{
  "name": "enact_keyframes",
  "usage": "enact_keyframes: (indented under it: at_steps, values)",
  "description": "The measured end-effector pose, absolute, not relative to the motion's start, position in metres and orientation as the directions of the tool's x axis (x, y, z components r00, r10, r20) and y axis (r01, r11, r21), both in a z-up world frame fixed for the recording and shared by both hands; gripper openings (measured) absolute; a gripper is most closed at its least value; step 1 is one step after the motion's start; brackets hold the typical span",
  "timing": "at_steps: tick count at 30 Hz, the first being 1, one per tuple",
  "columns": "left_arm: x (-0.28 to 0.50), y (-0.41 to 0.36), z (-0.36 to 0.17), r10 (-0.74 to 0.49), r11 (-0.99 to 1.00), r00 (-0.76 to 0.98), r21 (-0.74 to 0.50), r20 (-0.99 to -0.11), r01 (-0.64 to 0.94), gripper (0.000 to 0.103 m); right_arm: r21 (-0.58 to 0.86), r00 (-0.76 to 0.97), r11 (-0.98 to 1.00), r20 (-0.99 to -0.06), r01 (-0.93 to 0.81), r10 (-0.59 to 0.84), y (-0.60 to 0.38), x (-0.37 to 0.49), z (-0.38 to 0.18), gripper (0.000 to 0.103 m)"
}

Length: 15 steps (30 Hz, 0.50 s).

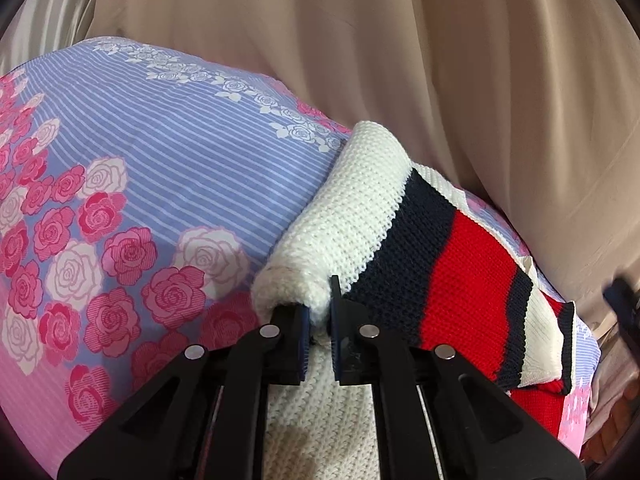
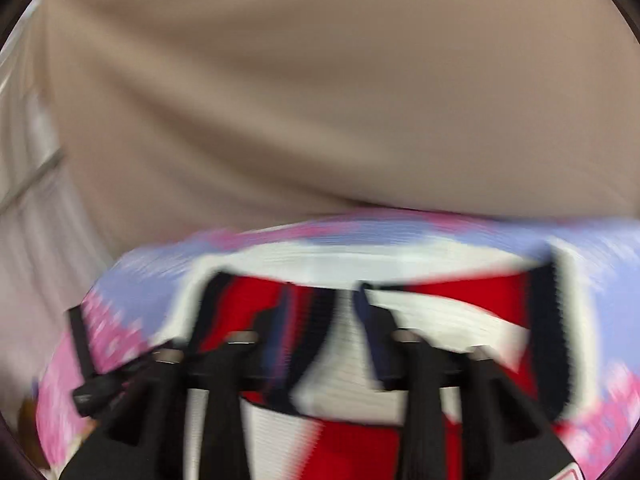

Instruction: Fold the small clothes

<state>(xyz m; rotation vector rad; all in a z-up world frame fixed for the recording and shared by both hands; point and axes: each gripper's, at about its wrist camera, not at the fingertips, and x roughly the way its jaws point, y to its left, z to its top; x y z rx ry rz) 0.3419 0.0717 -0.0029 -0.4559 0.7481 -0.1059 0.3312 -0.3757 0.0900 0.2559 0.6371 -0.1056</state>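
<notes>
A beige curtain (image 1: 400, 60) is hanging behind a rose-printed, blue-striped bedsheet (image 1: 160, 152), on which a white, navy and red knit sweater (image 1: 440, 248) is lying near the far edge. The left gripper (image 1: 319, 316) is pinching a white fold of the sweater. The right gripper (image 2: 324, 320), badly blurred, is hovering over the knit with jaws spread wide and nothing between them.

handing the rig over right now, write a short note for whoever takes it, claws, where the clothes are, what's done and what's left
Left claw: shut on a white fold of the striped knit sweater, holding that edge rolled up.
Right claw: open, nothing between its pads, above the sweater; that view is blurred.
The sweater lies on the floral bedsheet, near the edge by the beige curtain.
Done: one white part is turned over the striped body.
Left: lay the held fold down, finish folding, smooth it. No other clothes show.
</notes>
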Motion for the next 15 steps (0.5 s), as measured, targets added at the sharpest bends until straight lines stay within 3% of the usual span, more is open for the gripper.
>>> enact_keyframes:
  at_steps: [4, 9, 11, 12, 15]
  values:
    - [0.344, 0.074, -0.005, -0.267, 0.887, 0.732, -0.457, -0.627, -0.068, 0.007, 0.109, 0.740, 0.993, -0.672, 0.048, 0.038, -0.316, 0.422, 0.064, 0.062]
    - [0.345, 0.078, -0.010, -0.281, 0.876, 0.732, -0.478, -0.620, -0.069, 0.007, 0.020, 0.638, 0.998, -0.769, 0.065, -0.026, -0.300, 0.492, 0.014, 0.062]
    - [0.345, 0.080, -0.011, -0.288, 0.870, 0.733, -0.488, -0.616, -0.069, 0.007, 0.048, 0.594, 0.997, -0.804, 0.062, 0.002, -0.304, 0.503, 0.004, 0.030]
    - [0.345, 0.081, -0.011, -0.290, 0.869, 0.733, -0.490, -0.615, -0.068, 0.007, 0.075, 0.606, 0.996, -0.795, 0.055, 0.027, -0.304, 0.504, 0.007, 0.007]
    - [0.344, 0.082, -0.011, -0.282, 0.872, 0.738, -0.485, -0.613, -0.069, 0.007, 0.049, 0.715, 0.998, -0.699, 0.038, 0.007, -0.295, 0.493, 0.040, 0.006]
